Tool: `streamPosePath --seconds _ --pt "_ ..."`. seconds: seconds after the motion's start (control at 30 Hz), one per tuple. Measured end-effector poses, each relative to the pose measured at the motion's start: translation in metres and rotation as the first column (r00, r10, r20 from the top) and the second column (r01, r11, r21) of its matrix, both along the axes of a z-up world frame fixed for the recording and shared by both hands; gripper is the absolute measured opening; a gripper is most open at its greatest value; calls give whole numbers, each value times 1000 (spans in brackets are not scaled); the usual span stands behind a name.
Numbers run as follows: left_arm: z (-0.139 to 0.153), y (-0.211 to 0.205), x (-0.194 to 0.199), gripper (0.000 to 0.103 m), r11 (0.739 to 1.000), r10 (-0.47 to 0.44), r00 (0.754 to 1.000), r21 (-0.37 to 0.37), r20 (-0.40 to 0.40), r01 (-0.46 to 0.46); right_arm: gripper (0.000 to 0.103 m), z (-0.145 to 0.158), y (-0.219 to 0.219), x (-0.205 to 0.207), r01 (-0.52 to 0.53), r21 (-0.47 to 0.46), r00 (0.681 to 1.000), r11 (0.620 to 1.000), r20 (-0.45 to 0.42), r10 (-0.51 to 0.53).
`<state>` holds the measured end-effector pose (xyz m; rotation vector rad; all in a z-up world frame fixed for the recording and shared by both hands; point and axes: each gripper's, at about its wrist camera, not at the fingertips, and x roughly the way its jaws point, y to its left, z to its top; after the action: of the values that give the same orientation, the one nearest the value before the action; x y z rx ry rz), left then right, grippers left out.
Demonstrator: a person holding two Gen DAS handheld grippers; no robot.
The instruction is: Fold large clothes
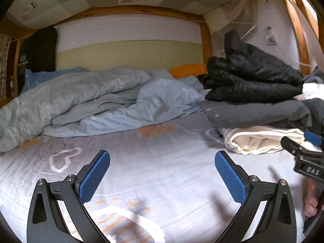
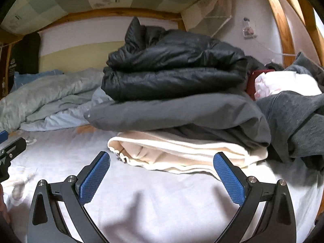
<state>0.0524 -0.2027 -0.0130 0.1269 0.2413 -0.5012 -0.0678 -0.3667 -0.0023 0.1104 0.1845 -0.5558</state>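
Observation:
A stack of folded clothes lies on the bed: a cream garment (image 2: 182, 154) at the bottom, a grey one (image 2: 178, 111) over it, a black puffer jacket (image 2: 174, 70) on top. In the left wrist view the same stack shows at the right, with the black jacket (image 1: 253, 75) above the grey garment (image 1: 259, 113) and the cream garment (image 1: 259, 141). My right gripper (image 2: 162, 174) is open just in front of the cream garment, holding nothing. My left gripper (image 1: 162, 172) is open over the bare sheet, left of the stack. The right gripper (image 1: 303, 154) shows at that view's right edge.
A crumpled pale blue duvet (image 1: 81, 101) fills the back left of the bed. Loose grey, white and red clothes (image 2: 293, 105) are heaped right of the stack. Wooden bunk posts (image 2: 283, 24) and a wall close off the right and back. The printed white sheet (image 1: 151, 162) lies flat in front.

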Motion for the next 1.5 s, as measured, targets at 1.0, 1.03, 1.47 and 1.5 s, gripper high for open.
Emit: streamPosePath --seconds 1.0,1.03,1.47,1.5 --pt "4 20 -2 103 995 26 1000 -101 13 -24 103 -5 4 13 5 -21 998 1000 -66 -6" --pt "3 20 -1 103 995 26 1000 -100 10 -24 103 -5 4 14 8 -19 997 1000 -73 -9" --pt "3 22 0 103 993 47 999 -105 -11 -48 103 -6 4 14 1 -11 997 1000 -77 -2" --pt "3 23 1 103 993 49 999 -109 -16 -51 103 -6 5 14 -2 -10 997 1000 -82 1"
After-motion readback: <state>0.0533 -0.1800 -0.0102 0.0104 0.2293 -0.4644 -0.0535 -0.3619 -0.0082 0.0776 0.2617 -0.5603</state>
